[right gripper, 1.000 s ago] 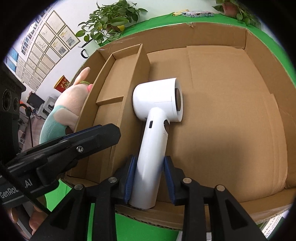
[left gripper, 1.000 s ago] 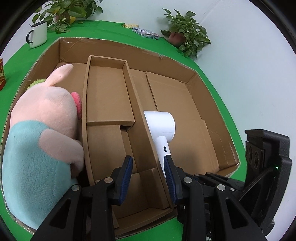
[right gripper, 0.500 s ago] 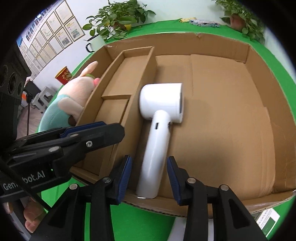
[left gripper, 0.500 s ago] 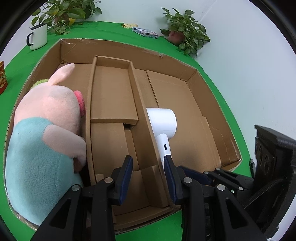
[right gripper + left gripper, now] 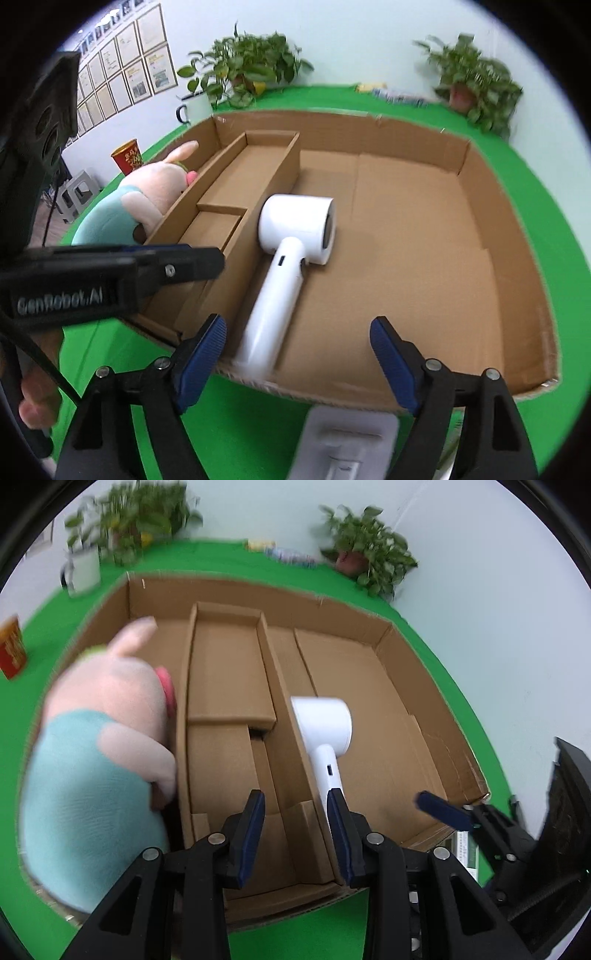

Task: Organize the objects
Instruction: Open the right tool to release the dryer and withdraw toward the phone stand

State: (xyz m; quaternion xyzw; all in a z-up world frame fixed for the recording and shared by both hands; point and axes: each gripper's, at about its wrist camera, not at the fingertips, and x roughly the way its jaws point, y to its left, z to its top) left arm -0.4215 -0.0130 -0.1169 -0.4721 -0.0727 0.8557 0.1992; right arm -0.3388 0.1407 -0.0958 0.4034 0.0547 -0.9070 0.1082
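left wrist: my left gripper (image 5: 295, 827) hangs over the middle divider of the cardboard box (image 5: 424, 672), fingers released, holding nothing. plush pig (image 5: 96, 760) sits in the left compartment. right wrist: my right gripper (image 5: 295, 354) has just let go and backed off, fingers spread wide. hair dryer (image 5: 288, 266) now lies flat in the big right compartment, against the divider. looks placed; next item.

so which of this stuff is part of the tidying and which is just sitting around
In the job: hair dryer, plush pig, box, left gripper, right gripper.
Lying about: mug, red cup, plants, white item by the box.
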